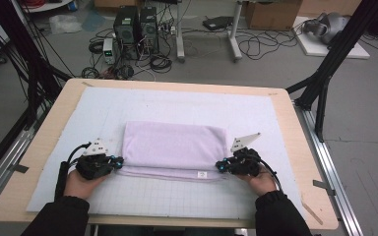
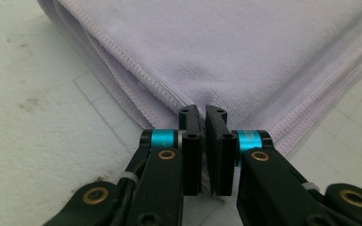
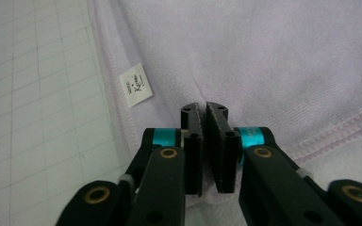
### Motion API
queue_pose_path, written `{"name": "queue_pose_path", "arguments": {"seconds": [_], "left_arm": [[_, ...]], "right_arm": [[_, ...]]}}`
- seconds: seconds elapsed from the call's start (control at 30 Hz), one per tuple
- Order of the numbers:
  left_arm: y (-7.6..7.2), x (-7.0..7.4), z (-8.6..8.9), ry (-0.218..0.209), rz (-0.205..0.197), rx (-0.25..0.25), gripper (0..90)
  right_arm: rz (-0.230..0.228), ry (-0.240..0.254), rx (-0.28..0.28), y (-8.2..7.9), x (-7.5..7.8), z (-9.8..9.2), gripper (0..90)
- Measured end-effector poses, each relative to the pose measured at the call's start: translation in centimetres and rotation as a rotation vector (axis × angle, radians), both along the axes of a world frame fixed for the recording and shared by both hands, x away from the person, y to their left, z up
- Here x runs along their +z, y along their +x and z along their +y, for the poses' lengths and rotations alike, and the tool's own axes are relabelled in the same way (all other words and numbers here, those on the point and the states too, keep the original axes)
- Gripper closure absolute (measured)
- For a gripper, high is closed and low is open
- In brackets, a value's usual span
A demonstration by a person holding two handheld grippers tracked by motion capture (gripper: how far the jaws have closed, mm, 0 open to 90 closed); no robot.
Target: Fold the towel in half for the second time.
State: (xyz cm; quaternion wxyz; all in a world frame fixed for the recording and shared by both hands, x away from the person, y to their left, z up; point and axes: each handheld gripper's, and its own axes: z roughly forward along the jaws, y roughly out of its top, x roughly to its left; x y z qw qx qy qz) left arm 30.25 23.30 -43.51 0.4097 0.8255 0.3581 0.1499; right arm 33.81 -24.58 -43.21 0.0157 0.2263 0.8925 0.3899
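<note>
A lilac towel (image 1: 174,145) lies folded into a wide rectangle on the white grid mat (image 1: 177,101). My left gripper (image 1: 119,161) lies low at the towel's near left corner. In the left gripper view the left gripper (image 2: 203,113) has its jaws pressed together over the point where the towel's (image 2: 226,52) stitched hems meet. My right gripper (image 1: 218,166) is at the near right corner. In the right gripper view the right gripper (image 3: 203,109) is likewise shut on the towel's (image 3: 273,56) edge, beside a small white label (image 3: 135,84).
The mat covers most of a light wooden table (image 1: 300,147). Black frame posts (image 1: 325,73) stand at the table's right and left sides. On the floor beyond are computer towers (image 1: 135,29), cables and boxes.
</note>
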Motion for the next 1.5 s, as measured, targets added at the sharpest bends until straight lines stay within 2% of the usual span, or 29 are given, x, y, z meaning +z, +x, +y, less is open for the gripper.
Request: {"name": "queue_pose_path", "arguments": {"seconds": [0.03,0.13,0.23,0.33,0.37,0.4,0.43,0.5,0.57,0.63,0.67,0.77,0.87,0.9,0.97,1.03,1.1,1.23,1.3,1.37,1.43,1.5], "left_arm": [[-0.1,0.3,0.1,-0.012,-0.006,0.003,85.5],[-0.8,1.1,0.3,-0.019,-0.038,0.0,85.7],[-1.9,1.6,0.7,-0.03,-0.044,-0.01,86.0],[-3.2,1.4,0.9,-0.025,-0.051,-0.035,85.4],[-3.5,1.2,0.8,-0.03,-0.045,-0.038,83.4],[-3.6,1.0,0.7,-0.023,-0.042,-0.034,76.8],[-3.7,0.8,0.6,-0.02,-0.041,-0.03,70.8],[-3.4,0.5,0.3,-0.03,-0.039,-0.024,67.8],[-3.1,0.4,0.0,-0.019,-0.042,-0.014,65.1],[-2.7,0.1,-0.2,-0.016,-0.035,-0.004,65.6],[-2.6,-0.1,-0.3,-0.009,-0.024,-0.003,67.7],[-2.5,-0.3,-0.5,-0.003,-0.027,-0.007,73.5],[-2.5,-0.5,-0.4,0.002,-0.027,-0.012,79.0],[-2.5,-0.6,-0.3,-0.009,-0.026,-0.005,80.4],[-2.6,-0.7,-0.2,-0.022,-0.025,-0.002,78.8],[-2.7,-0.5,-0.3,-0.032,-0.029,-0.001,72.5],[-2.7,-0.3,-0.2,-0.05,-0.029,0.012,63.0],[-2.9,0.2,0.1,-0.083,-0.032,0.024,50.4],[-3.1,0.4,0.3,-0.087,-0.044,0.037,46.9],[-3.1,0.5,0.5,-0.097,-0.05,0.053,42.6],[-3.1,0.6,0.8,-0.127,-0.058,0.07,39.0],[-3.1,0.8,0.8,-0.117,-0.076,0.077,39.0]], "right_arm": [[-0.012,0.004,-0.003,-0.1,0.3,0.0,86.5],[-0.027,0.06,-0.007,-0.5,1.3,-0.4,86.6],[-0.031,0.065,-0.005,-1.5,1.9,-0.7,86.7],[-0.024,0.07,0.017,-2.8,1.8,-0.7,86.1],[-0.032,0.075,0.023,-3.2,1.5,-0.7,82.5],[-0.015,0.09,0.024,-3.4,1.2,-0.7,80.5],[-0.001,0.107,0.033,-3.5,1.0,-0.8,80.3],[-0.004,0.105,0.022,-3.5,0.8,-0.8,77.6],[0.005,0.113,0.013,-3.3,0.7,-0.8,76.2],[0.003,0.103,-0.012,-3.1,0.4,-0.8,73.8],[0.006,0.1,-0.011,-3.1,0.3,-0.9,73.3],[0.02,0.1,-0.014,-3.0,-0.1,-0.9,71.6],[0.003,0.108,-0.006,-3.0,0.0,-0.6,71.3],[0.003,0.102,-0.007,-3.0,0.0,-0.5,71.2],[0.0,0.095,-0.012,-3.0,-0.1,-0.4,70.1],[0.001,0.106,-0.018,-2.9,-0.1,-0.4,69.5],[-0.018,0.118,-0.031,-2.8,0.1,-0.5,63.3],[-0.072,0.138,-0.099,-2.8,0.7,-0.9,48.7],[-0.092,0.144,-0.123,-2.8,0.9,-1.1,43.9],[-0.114,0.131,-0.16,-2.9,1.0,-1.2,34.4],[-0.114,0.126,-0.17,-2.9,1.0,-1.2,32.2],[-0.129,0.126,-0.188,-3.0,1.1,-1.2,25.8]]}}
